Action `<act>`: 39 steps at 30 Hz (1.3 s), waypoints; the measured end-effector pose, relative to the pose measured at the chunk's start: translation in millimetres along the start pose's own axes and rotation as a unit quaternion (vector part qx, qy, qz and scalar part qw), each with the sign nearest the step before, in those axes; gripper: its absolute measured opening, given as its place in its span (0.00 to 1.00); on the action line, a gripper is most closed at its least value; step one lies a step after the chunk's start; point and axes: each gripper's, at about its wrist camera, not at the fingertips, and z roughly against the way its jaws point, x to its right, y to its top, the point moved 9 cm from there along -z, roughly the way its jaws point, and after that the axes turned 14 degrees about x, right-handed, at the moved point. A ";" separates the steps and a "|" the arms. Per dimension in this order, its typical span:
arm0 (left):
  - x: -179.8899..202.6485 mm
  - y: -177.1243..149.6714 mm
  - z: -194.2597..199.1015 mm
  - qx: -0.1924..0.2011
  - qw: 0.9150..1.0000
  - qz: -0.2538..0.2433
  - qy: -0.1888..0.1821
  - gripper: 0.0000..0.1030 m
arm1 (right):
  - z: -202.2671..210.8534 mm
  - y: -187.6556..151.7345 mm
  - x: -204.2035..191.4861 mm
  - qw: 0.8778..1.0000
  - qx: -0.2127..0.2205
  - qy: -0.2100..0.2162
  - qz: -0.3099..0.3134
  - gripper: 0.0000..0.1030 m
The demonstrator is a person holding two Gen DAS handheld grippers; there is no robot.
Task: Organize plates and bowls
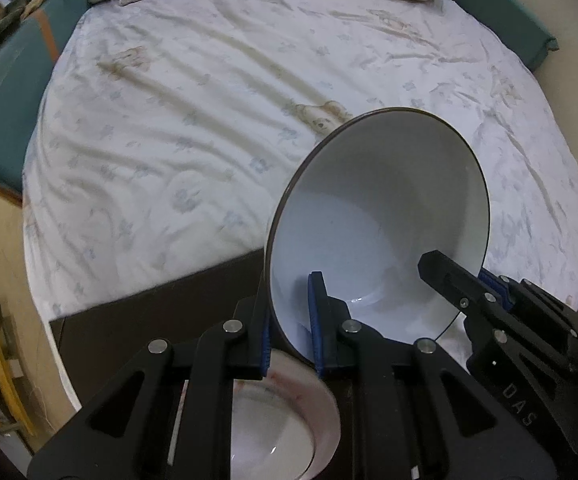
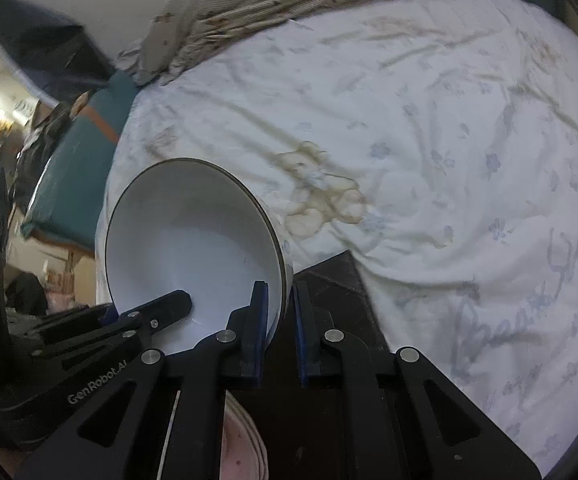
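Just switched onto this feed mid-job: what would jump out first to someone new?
The big white bowl, tilted and held in the air above the rumpled white bed sheet, with both tongs clamped on its rim: the left tongs on one side, the right tongs on the opposite side. Below the tongs, a pinkish plate sits on a dark board.

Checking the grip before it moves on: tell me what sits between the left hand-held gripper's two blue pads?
The white bowl's rim wall: the left hand-held gripper pinches it, one pad inside, one outside, nothing else between. The left wrist view shows this.
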 end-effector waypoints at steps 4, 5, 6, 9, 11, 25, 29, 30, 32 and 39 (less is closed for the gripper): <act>-11.9 -17.8 26.9 0.014 1.000 -0.010 -0.004 0.13 | 18.0 -14.2 -21.9 1.000 0.009 0.006 0.025 0.13; -15.6 -22.0 34.6 0.020 1.000 -0.013 -0.006 0.13 | 21.6 -17.5 -25.9 1.000 0.010 0.008 0.028 0.13; -18.4 -25.1 40.1 0.024 1.000 -0.013 -0.008 0.13 | 27.5 -21.8 -32.7 0.999 0.012 0.012 0.030 0.13; -33.6 -41.2 63.2 0.037 0.999 -0.008 -0.022 0.13 | 43.3 -31.9 -49.1 0.999 0.020 0.025 0.038 0.13; -41.9 -53.9 75.9 0.043 0.999 -0.007 -0.026 0.13 | 54.9 -40.6 -65.1 0.997 0.026 0.034 0.057 0.13; -75.2 -118.6 112.5 0.087 0.995 -0.021 -0.046 0.13 | 87.9 -128.5 -115.3 0.994 0.026 0.060 0.092 0.13; -84.0 -131.6 93.6 0.062 0.996 0.021 -0.063 0.13 | 84.8 -141.4 -114.9 0.994 0.018 0.057 0.093 0.13; -84.5 -134.0 90.1 0.055 0.996 0.025 -0.064 0.13 | 82.4 -143.6 -113.9 0.994 0.015 0.057 0.090 0.13; -84.9 -134.8 86.7 0.056 0.996 0.017 -0.061 0.13 | 77.5 -147.0 -111.4 0.995 0.006 0.055 0.083 0.13; -86.8 -128.0 73.1 0.047 0.997 0.035 -0.058 0.13 | 63.1 -154.9 -104.6 0.996 -0.008 0.047 0.070 0.13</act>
